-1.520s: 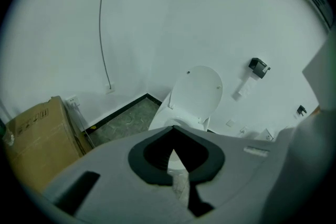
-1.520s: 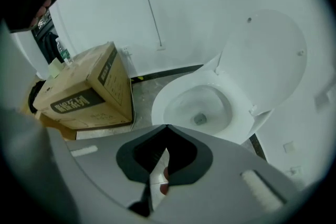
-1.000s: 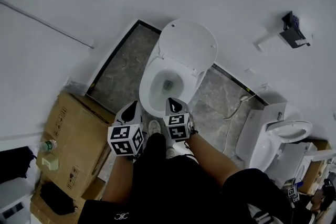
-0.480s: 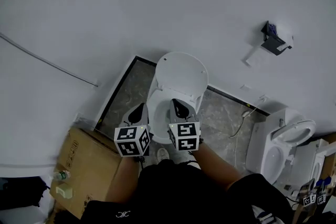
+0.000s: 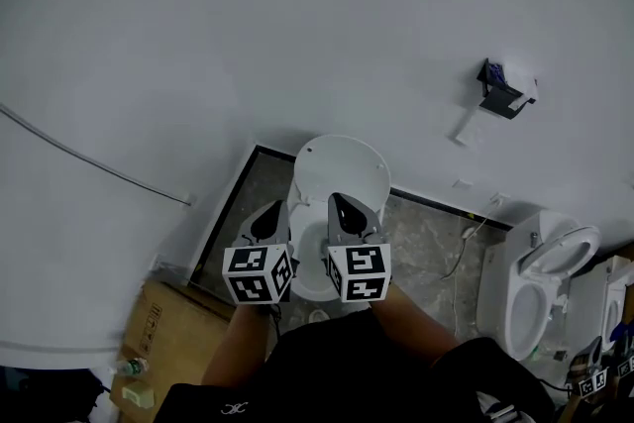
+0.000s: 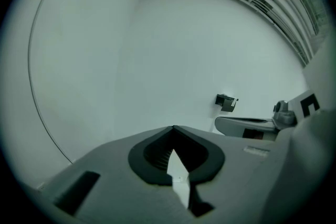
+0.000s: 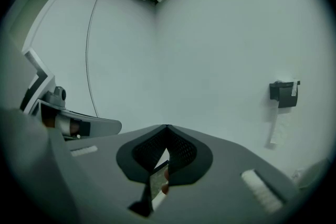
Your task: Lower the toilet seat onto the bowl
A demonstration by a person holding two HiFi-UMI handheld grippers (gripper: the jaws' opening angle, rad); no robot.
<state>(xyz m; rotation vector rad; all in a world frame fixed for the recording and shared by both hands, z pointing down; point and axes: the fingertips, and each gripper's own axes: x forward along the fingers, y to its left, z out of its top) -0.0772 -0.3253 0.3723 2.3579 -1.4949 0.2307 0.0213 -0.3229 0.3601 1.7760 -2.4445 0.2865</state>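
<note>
Toilet seat (image 5: 342, 171) stands raised at the back of the bowl (image 5: 310, 286), by the white wall (image 5: 297, 35). The left gripper (image 5: 281, 206) and right gripper (image 5: 333, 199) hover above the bowl, each with jaws pressed together on nothing.

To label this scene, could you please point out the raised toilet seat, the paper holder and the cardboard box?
raised toilet seat (image 5: 340, 158): head view, upturned white face.
paper holder (image 5: 500, 92): head view, dark bracket.
cardboard box (image 5: 170, 337): head view, top panel.
</note>
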